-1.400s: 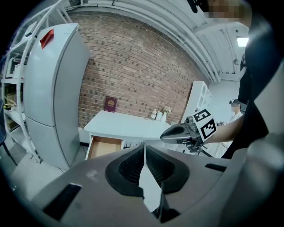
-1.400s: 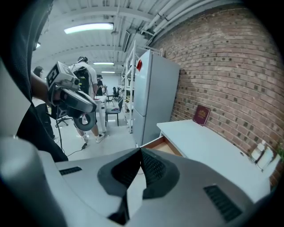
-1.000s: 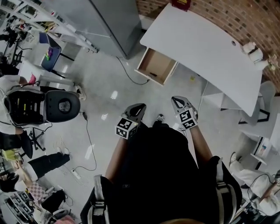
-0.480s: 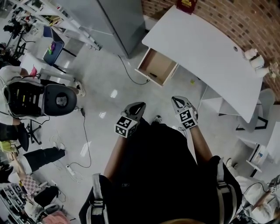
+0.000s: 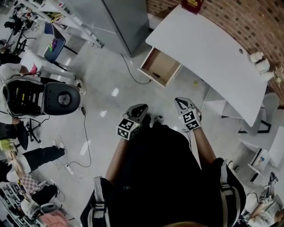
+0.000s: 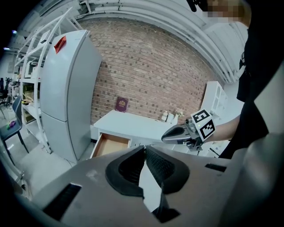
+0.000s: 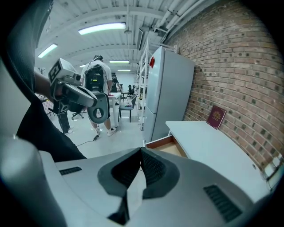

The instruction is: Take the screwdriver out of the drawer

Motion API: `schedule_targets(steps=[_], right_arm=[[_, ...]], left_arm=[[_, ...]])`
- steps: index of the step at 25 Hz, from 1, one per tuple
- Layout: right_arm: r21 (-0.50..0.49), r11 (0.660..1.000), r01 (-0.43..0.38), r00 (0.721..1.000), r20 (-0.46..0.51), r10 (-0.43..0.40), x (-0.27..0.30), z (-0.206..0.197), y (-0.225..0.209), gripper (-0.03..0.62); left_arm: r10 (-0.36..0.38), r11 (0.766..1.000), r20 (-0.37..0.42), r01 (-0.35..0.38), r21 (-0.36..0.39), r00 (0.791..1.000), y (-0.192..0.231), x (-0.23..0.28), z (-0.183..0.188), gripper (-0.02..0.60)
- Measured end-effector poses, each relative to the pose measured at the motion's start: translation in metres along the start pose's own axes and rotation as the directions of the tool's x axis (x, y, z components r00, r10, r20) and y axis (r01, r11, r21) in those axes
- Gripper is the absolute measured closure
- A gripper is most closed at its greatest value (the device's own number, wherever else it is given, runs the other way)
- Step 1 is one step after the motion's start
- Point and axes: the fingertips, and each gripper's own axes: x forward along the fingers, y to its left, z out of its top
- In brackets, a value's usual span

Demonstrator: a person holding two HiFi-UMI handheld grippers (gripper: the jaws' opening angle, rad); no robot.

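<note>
An open wooden drawer (image 5: 159, 66) sticks out from the white desk (image 5: 208, 48), well ahead of me. A small dark thing (image 5: 155, 75) lies near the drawer's front edge; it is too small to tell whether it is the screwdriver. My left gripper (image 5: 142, 108) and right gripper (image 5: 179, 101) hang in front of my body, both shut and empty, far short of the drawer. In the left gripper view the jaws (image 6: 144, 149) are closed, with the drawer (image 6: 108, 144) beyond. The right gripper view shows closed jaws (image 7: 142, 150) and the drawer (image 7: 167, 144) past them.
A grey fridge (image 5: 117, 20) stands left of the desk, beside white shelving. A red book (image 5: 192, 4) lies at the desk's far end. A cable (image 5: 131, 75) runs over the floor by the drawer. An office chair (image 5: 40, 98) and seated people are at the left.
The view has drifted a little, so the desk and drawer sit slightly further right. Both grippers stay shut in the same place before my body.
</note>
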Motion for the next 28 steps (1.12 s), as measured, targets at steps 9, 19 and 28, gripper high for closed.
schedule_targets(steps=[9,19,28], right_arm=[[0.001,1.0,-0.012,0.999,-0.03,0.012,0.027,0.015,0.004,0.537],[0.005,1.0,0.01,0.999,-0.047,-0.009,0.063,0.046,-0.011,0.537],[0.019,0.999,0.03,0.997,-0.074,-0.028,0.098,0.069,-0.015,0.537]], left_arm=[[0.01,0.998,0.011,-0.009,-0.056,1.0,0.038,-0.001,-0.003,0.555],[-0.017,0.999,0.024,0.018,-0.049,1.0,0.085,0.006,0.02,0.555],[-0.052,0.997,0.014,0.052,-0.056,0.999,0.134,0.008,0.03,0.555]])
